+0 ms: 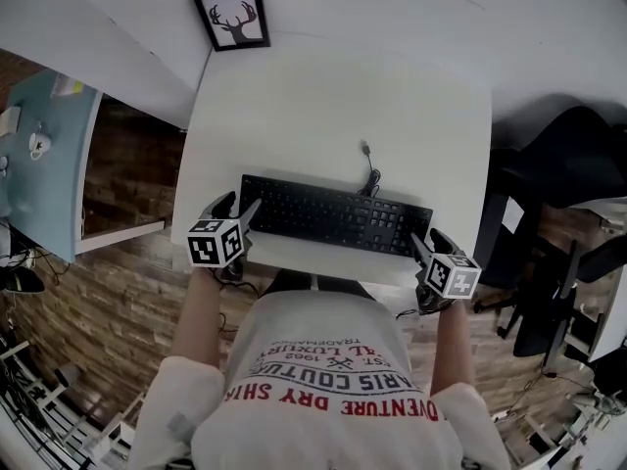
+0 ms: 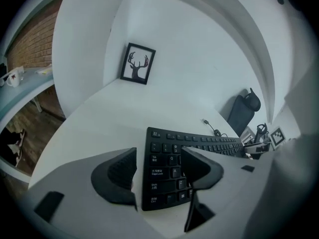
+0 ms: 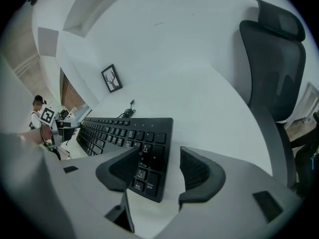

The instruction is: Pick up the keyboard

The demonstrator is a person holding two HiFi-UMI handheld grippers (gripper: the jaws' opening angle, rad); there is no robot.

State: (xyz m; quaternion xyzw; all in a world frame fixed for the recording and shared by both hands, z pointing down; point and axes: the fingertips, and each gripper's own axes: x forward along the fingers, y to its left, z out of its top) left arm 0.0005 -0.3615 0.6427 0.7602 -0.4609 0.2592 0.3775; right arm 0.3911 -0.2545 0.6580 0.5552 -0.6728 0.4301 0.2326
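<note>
Keyboard [image 1: 333, 215] sits flat on the white desk [image 1: 333, 106], near the front edge, slightly skewed, with its cable [image 1: 370, 172] coiled just behind it. Left gripper [image 1: 241, 205] is at the keyboard's left end and right gripper [image 1: 427, 240] at its right end, both angled down. Left gripper view: jaws wide apart and straddling the left end of the keyboard [image 2: 199, 143], outer jaw over bare desk, inner jaw over the keys. Can't tell if either pad touches, nothing clamped. Right gripper view: same picture mirrored, jaws wide apart around the right end of the keyboard [image 3: 119, 131], one over the number-pad keys, the other over the desk past the edge, no grip. Framed deer picture [image 1: 232, 18] leans at the back corner. Black office chair [image 3: 274, 59] stands on the right of the desk.
</note>
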